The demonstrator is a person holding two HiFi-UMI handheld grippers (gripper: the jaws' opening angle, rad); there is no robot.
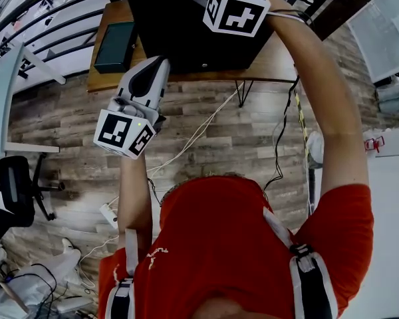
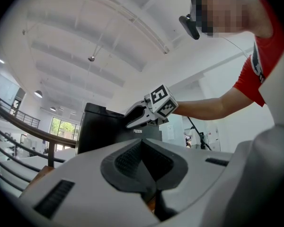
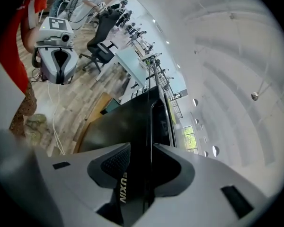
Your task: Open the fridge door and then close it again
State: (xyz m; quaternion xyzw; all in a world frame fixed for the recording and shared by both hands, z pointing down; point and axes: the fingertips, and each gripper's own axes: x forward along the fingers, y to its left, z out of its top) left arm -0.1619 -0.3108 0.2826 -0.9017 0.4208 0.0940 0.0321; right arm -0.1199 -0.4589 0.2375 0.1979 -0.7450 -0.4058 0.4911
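A small black fridge (image 1: 179, 32) stands on a wooden table (image 1: 276, 62); its front bears pale lettering (image 3: 122, 188). My right gripper (image 3: 141, 148) reaches down onto the fridge's top front, with the upper edge of the door (image 3: 149, 122) between its jaws; I see no firm press of the pads. In the head view its marker cube (image 1: 234, 5) hides the fingers. My left gripper (image 1: 158, 65) hangs in the air short of the table's front edge, apart from the fridge, with its jaws together and nothing in them. The left gripper view shows the fridge (image 2: 102, 131) and the right gripper (image 2: 131, 118) on it.
A dark green box (image 1: 115, 45) lies on the table left of the fridge. Cables (image 1: 193, 135) and a power strip (image 1: 108, 212) run over the wood floor. An office chair (image 1: 16, 191) stands at the left, and a railing (image 1: 46, 12) passes behind the table.
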